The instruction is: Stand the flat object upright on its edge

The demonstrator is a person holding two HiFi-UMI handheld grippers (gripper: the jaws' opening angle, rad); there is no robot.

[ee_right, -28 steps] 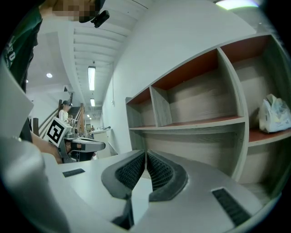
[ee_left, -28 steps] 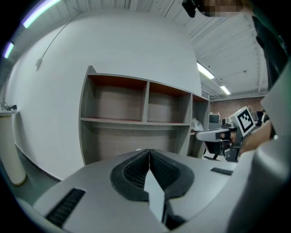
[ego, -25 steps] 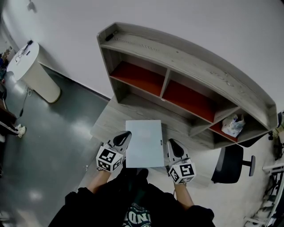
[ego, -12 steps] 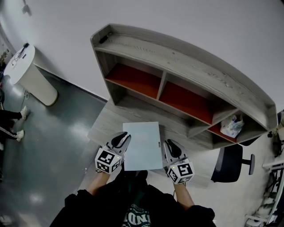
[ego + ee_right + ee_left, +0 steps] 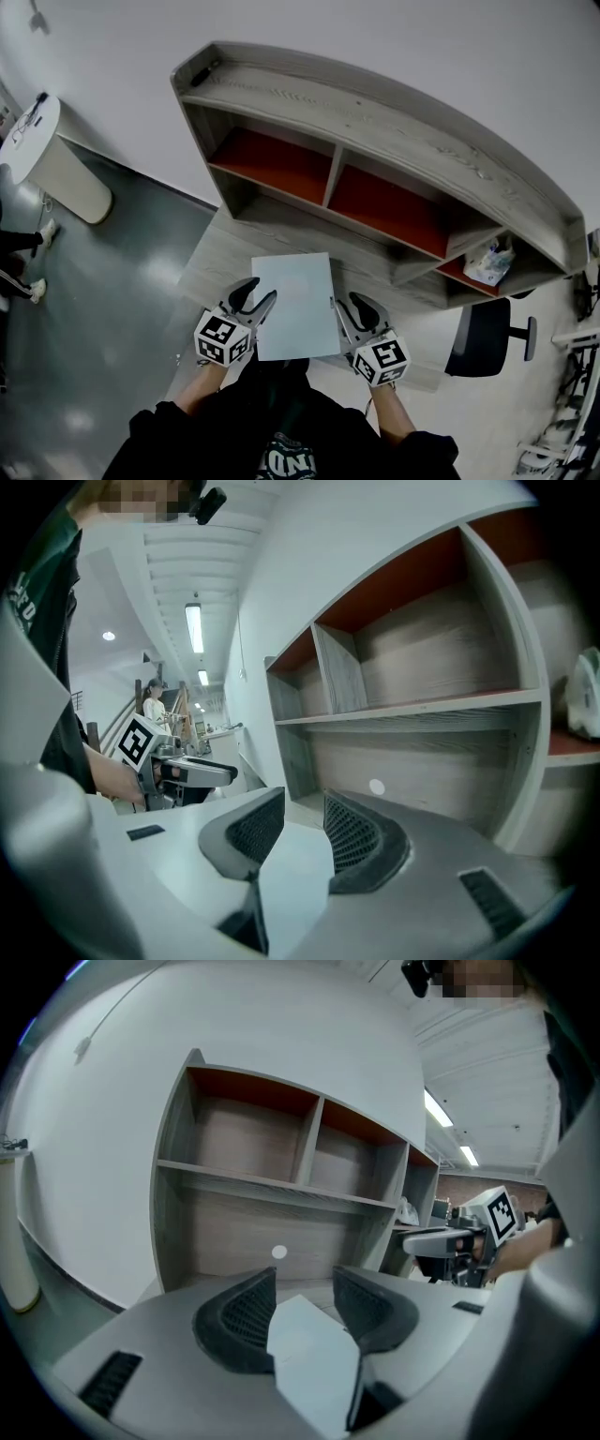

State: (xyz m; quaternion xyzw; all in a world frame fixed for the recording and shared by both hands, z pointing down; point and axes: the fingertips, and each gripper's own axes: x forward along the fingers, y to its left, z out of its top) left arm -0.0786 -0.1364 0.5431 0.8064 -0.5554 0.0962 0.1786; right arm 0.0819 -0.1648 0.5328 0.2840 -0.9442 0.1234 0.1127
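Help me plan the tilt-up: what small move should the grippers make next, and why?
Probably ease both grippers outward, clear of the white panel. It lies flat between the left gripper and right gripper, not yet on edge; their fingers are opening with its edges between them, so a fresh hold seems needed.

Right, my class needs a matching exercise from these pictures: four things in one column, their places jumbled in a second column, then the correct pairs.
Things
1. pale flat rectangular panel
2. crumpled white bag
3. black office chair
4. white round pedestal

Places
A. on the grey floor, far left, by the white wall
B. on the grey wooden desk, in front of the shelves
C. in the right-end shelf compartment
D. on the floor, right of the desk

Pairs: 1-B, 2-C, 3-D, 4-A
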